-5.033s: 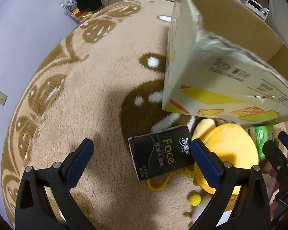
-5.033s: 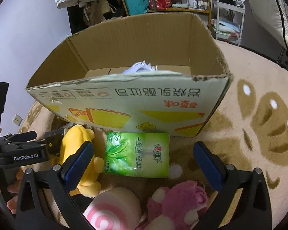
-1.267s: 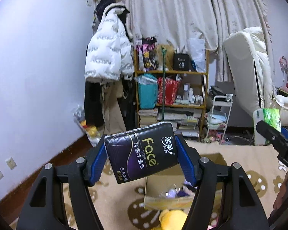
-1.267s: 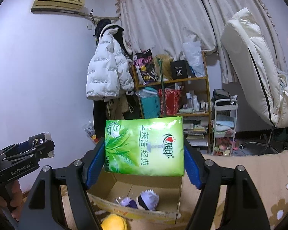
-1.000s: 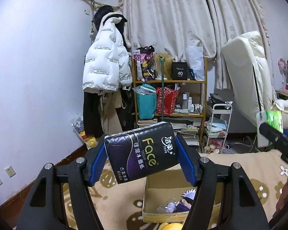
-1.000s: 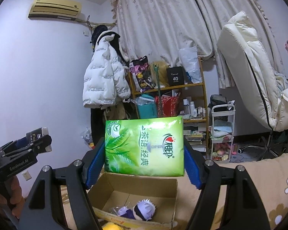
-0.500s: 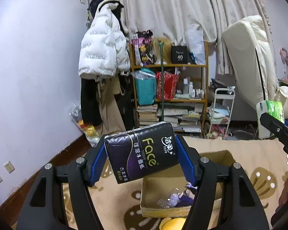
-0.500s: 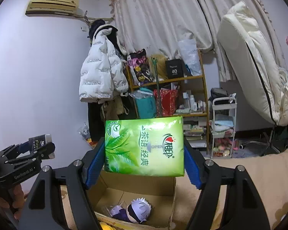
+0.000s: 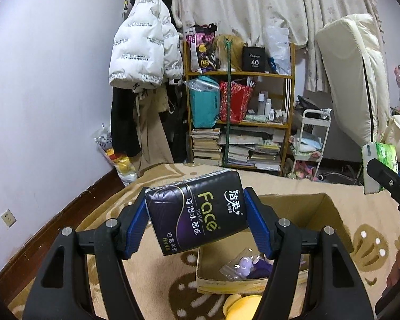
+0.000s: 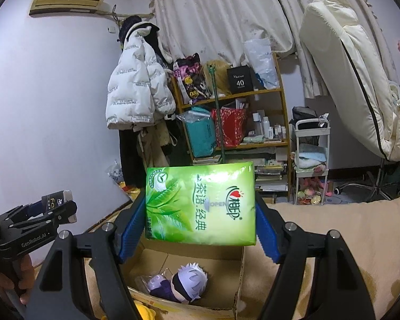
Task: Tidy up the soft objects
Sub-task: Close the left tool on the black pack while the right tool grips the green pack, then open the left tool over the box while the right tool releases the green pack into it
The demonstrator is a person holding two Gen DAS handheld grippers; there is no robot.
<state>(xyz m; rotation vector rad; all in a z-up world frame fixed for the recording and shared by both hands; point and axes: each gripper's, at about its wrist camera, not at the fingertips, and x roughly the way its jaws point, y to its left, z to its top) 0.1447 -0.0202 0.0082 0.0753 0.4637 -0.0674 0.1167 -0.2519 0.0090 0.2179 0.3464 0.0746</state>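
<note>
The step in hand looked like the carry: both packs were lifted and poised above the open brown cardboard box (image 9: 330, 210), not yet let go.

The left claw (image 9: 196, 226) pinched a black, glossy plastic-wrapped tissue pack printed "Face" (image 9: 196, 220) between its blue ribbed pads, the pack tilted, its left end higher. In the left wrist view the box lay at about 5 o'clock from the pack, on a tan, fleecy rug with brown pattern (image 9: 152, 272).

The right claw (image 10: 200, 225) gripped a bright green, rectangular soft tissue pack with leaf print (image 10: 200, 202) by its two short ends, held level. The box (image 10: 221, 288) sat at 6 o'clock directly beneath it, its corrugated rim ragged, with a small plush doll with pale lilac hair (image 10: 189, 282) already resting inside.

Both packs seemed pillowy and yielding; the film wrapping looked slick, so a loose grip might let them slide. The next move probably called for lowering each pack over the opening and spreading the pads to drop it beside the doll. A yellow plush toy (image 9: 242, 305) lay on the rug just outside the box's near wall, apparently awaiting its turn.
</note>
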